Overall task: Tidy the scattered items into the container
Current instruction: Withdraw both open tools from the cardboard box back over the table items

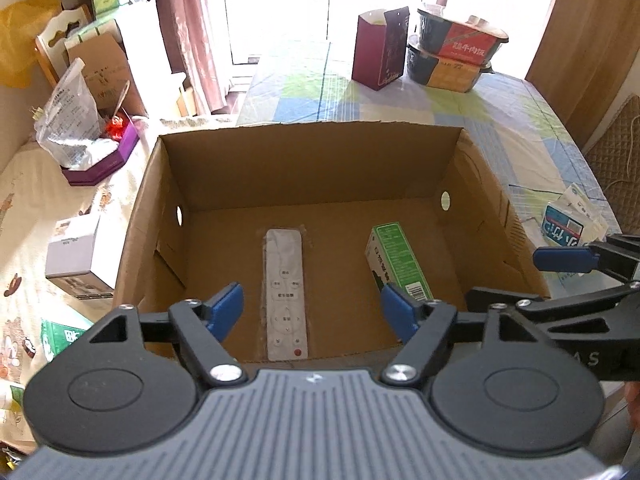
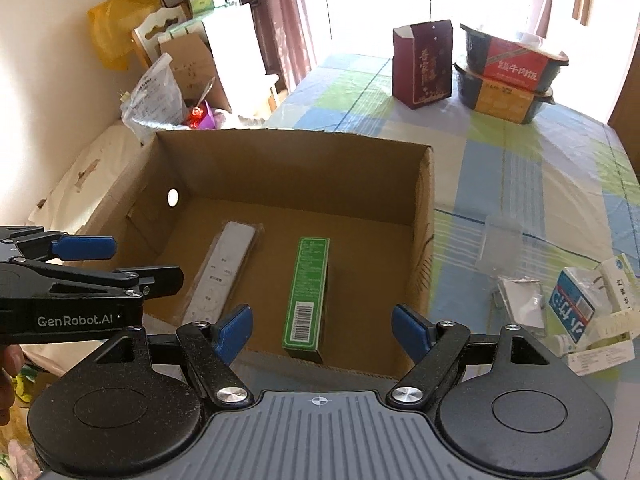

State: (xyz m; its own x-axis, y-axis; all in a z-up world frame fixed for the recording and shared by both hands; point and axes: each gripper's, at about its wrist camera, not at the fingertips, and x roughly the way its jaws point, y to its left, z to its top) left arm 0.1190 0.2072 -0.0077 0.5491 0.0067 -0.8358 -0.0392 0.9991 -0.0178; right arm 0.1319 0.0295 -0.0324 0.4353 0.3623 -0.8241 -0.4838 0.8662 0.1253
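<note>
An open cardboard box (image 1: 360,148) (image 2: 424,216) stands on the table. Inside lie a white remote (image 1: 285,292) (image 2: 222,270) and a green carton (image 1: 400,258) (image 2: 310,292). My left gripper (image 1: 314,312) hangs open above the box's near edge, over the remote, holding nothing. My right gripper (image 2: 322,330) is open too, above the near edge by the green carton. Each gripper shows at the edge of the other's view. Scattered on the table to the right are a blue and white box (image 1: 564,226) (image 2: 572,300), white packets (image 2: 604,348) and a clear plastic packet (image 2: 520,304).
A dark red paper bag (image 1: 382,50) (image 2: 424,64) and two stacked meal tubs (image 1: 456,50) (image 2: 508,76) stand at the table's far end. Left of the box are a white carton (image 1: 74,254), a green carton (image 1: 60,336) and a purple tray (image 1: 104,160) with bags.
</note>
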